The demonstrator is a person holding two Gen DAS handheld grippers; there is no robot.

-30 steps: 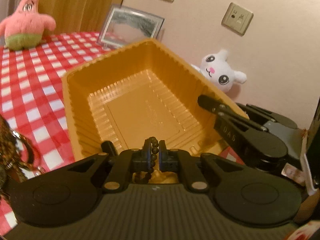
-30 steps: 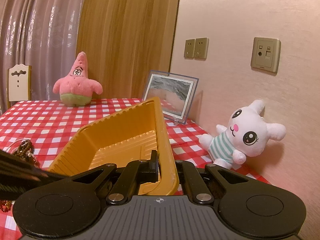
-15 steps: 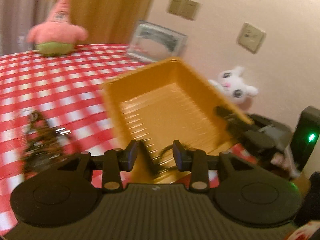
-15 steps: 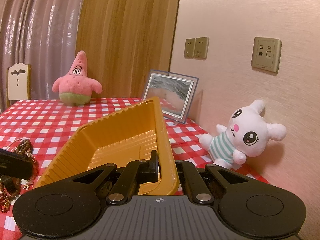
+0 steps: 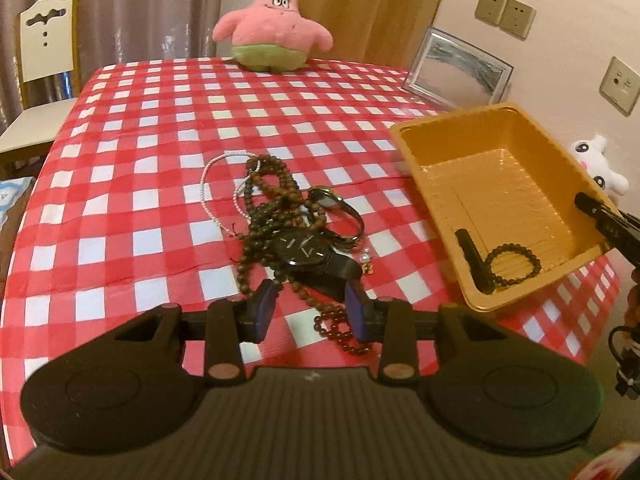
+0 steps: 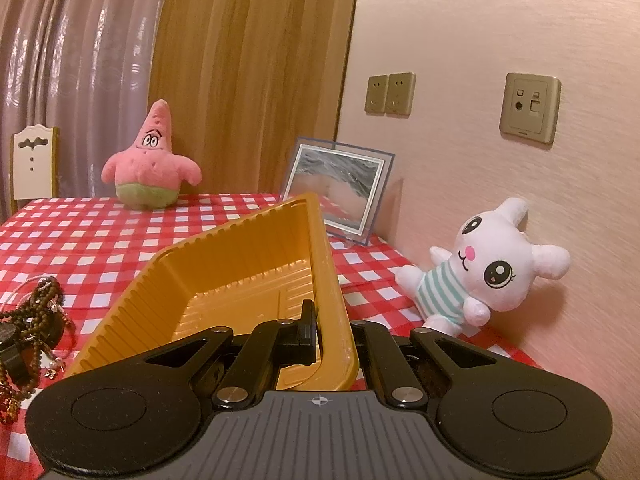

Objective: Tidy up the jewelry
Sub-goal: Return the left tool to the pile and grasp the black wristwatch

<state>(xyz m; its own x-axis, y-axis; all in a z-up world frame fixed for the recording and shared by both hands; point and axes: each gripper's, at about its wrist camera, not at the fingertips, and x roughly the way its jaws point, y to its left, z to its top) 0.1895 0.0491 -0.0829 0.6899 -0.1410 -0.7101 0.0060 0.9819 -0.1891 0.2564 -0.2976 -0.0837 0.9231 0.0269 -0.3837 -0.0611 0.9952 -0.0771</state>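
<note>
A tangle of jewelry (image 5: 280,216) lies mid-table: brown bead strands, thin pale chains, a black watch (image 5: 304,249) and a slim bangle watch (image 5: 340,216). My left gripper (image 5: 311,300) hovers open just in front of it, with bead strands on the cloth showing between its fingers but nothing pinched. To the right is the orange tray (image 5: 452,114), holding a black bead bracelet (image 5: 514,264) and a short black object (image 5: 474,264). My right gripper (image 6: 324,328) is shut on the tray's (image 6: 240,264) side wall near a corner, with the tray tilted. The jewelry (image 6: 28,328) shows at far left.
The table has a red-and-white check cloth (image 5: 160,160). At its far edge sit a pink starfish plush (image 5: 274,24) and a picture frame (image 5: 456,66). A white bunny plush (image 6: 480,264) leans on the wall to the right. A chair (image 5: 44,56) stands beyond the left corner.
My left gripper opened and let the black bead bracelet fall into the tray, then swung left to the jewelry pile. The right gripper and tray stayed put.
</note>
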